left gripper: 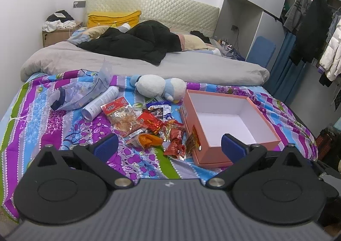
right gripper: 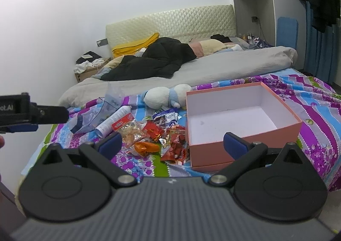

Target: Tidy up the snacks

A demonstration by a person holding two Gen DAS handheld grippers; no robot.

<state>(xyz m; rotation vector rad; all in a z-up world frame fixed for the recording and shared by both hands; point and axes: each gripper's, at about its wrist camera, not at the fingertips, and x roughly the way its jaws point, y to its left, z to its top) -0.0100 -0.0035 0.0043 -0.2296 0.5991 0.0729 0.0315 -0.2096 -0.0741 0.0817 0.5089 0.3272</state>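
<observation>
A heap of snack packets (left gripper: 153, 126) (right gripper: 157, 136), mostly red and orange wrappers plus a clear bag with a red label (left gripper: 119, 113), lies on the patterned bedspread. Just to its right stands an open pink box (left gripper: 264, 117) (right gripper: 283, 111) with a white, empty inside. My left gripper (left gripper: 168, 147) hovers open over the near edge of the heap, nothing between its blue pads. My right gripper (right gripper: 172, 145) is also open and empty, held above the heap and the box's near left corner. The left gripper's body (right gripper: 32, 111) shows at the left edge of the right wrist view.
Behind the snacks lie a white and blue plush toy (left gripper: 159, 87), a white spray can (left gripper: 100, 102) and a crumpled clear bag (left gripper: 85, 89). Farther back are a grey duvet (left gripper: 132, 62), a black jacket (left gripper: 136, 40), pillows and the headboard. A wardrobe and hanging clothes (left gripper: 309, 28) stand right.
</observation>
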